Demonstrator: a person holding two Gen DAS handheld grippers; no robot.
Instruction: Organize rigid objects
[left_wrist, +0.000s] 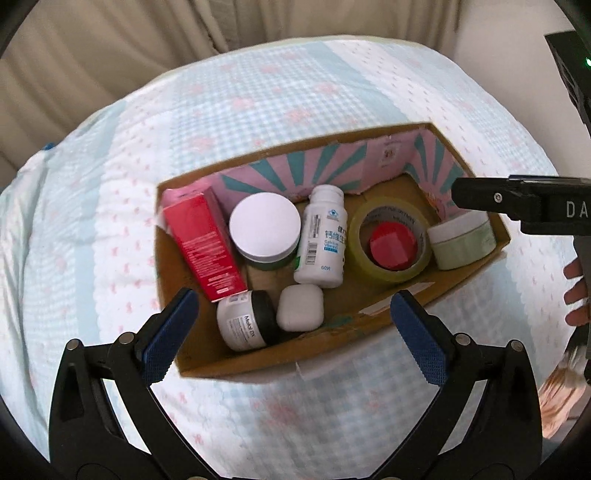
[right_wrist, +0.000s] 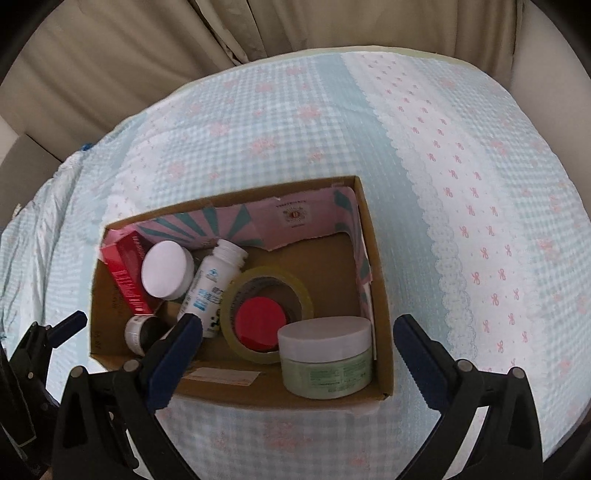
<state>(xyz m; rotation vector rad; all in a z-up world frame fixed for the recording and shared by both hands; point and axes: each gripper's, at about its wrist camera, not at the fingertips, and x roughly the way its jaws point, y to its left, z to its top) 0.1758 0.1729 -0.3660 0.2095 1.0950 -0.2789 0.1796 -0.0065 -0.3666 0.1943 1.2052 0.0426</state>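
A cardboard box (left_wrist: 373, 306) (right_wrist: 380, 291) sits on the bed. It holds a red carton (left_wrist: 201, 243) (right_wrist: 123, 269), a white-lidded jar (left_wrist: 264, 225) (right_wrist: 166, 269), a white pill bottle (left_wrist: 323, 236) (right_wrist: 210, 280), a tape roll (left_wrist: 388, 240) (right_wrist: 266, 314) around a red cap (left_wrist: 391, 247) (right_wrist: 260, 323), a pale green jar (left_wrist: 461, 240) (right_wrist: 327, 356), a small black-capped jar (left_wrist: 245, 321) (right_wrist: 138, 334) and a white case (left_wrist: 299, 308). My left gripper (left_wrist: 291, 332) is open and empty above the box's near wall. My right gripper (right_wrist: 297, 354) is open and empty above the green jar.
The bed is covered by a light blue checked quilt (left_wrist: 258, 103) (right_wrist: 480, 221) with pink bows. Beige curtains (left_wrist: 110, 48) (right_wrist: 147, 44) hang behind it. The right gripper's body (left_wrist: 517, 203) reaches in over the box's right end in the left wrist view.
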